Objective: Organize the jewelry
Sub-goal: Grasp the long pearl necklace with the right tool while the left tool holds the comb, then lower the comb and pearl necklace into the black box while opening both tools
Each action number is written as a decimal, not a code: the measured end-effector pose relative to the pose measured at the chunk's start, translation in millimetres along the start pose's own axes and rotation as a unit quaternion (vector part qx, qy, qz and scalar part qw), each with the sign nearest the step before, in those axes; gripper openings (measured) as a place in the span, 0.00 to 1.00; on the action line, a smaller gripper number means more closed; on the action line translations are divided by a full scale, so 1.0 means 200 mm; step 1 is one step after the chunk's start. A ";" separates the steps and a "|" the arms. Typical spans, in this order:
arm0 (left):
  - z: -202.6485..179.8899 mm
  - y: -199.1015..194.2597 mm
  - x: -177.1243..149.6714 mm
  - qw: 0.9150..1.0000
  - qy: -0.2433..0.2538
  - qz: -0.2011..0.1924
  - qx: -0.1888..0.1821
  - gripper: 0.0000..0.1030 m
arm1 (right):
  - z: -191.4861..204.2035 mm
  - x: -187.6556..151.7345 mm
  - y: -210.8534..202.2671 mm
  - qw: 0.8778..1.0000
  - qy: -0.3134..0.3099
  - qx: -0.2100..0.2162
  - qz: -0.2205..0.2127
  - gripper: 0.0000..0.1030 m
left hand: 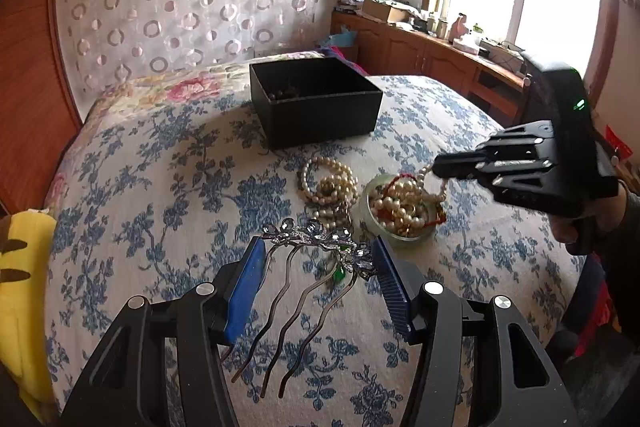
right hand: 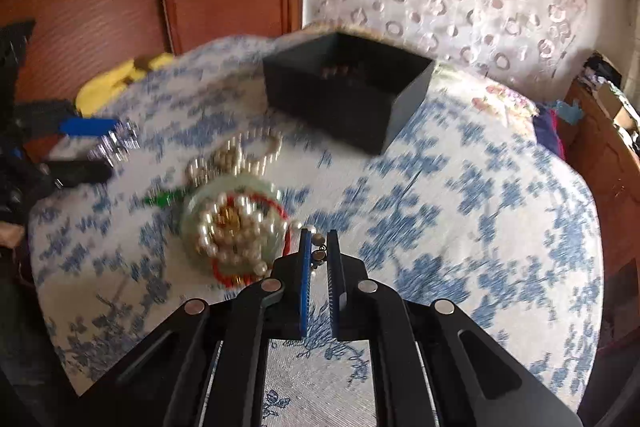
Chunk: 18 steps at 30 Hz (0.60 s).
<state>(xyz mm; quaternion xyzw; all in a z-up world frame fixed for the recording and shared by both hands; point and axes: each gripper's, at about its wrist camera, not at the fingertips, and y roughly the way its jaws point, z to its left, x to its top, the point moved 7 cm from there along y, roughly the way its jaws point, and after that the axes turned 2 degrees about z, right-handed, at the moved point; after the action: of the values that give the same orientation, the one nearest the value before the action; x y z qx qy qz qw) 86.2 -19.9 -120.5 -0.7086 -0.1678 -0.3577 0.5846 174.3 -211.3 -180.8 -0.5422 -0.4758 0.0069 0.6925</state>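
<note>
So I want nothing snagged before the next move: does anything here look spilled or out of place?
Yes. A pearl strand trails over the rim of the green bowl up to the right gripper, whose fingers are nearly closed on its end. More pearls lie loose on the bedspread beside the bowl, outside the black box.

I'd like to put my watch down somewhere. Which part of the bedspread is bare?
Bare bedspread lies left of the pearl necklace, up to the black box, and right of the green dish. Between dish, pearls and hair comb it is crowded.
</note>
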 end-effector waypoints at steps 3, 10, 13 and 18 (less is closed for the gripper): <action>0.00 -0.01 0.05 1.000 0.002 -0.010 0.002 0.51 | 0.01 0.08 -0.12 0.999 -0.002 -0.002 -0.032 0.08; 0.00 -0.05 0.15 0.999 -0.002 -0.033 0.002 0.51 | 0.03 0.23 -0.30 0.997 -0.016 -0.012 -0.080 0.08; 0.01 -0.05 0.17 0.999 -0.004 -0.039 0.003 0.51 | 0.02 0.29 -0.37 0.995 -0.016 -0.017 -0.101 0.08; 0.01 -0.07 0.23 0.999 -0.004 -0.052 0.005 0.51 | 0.00 0.38 -0.47 0.992 -0.019 -0.026 -0.126 0.08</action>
<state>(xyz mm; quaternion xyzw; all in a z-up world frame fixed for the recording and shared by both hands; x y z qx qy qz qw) 108.3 -21.8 -78.3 -0.6977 -0.2082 -0.3837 0.5680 167.9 -209.6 -61.4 -0.4959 -0.5532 -0.0829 0.6642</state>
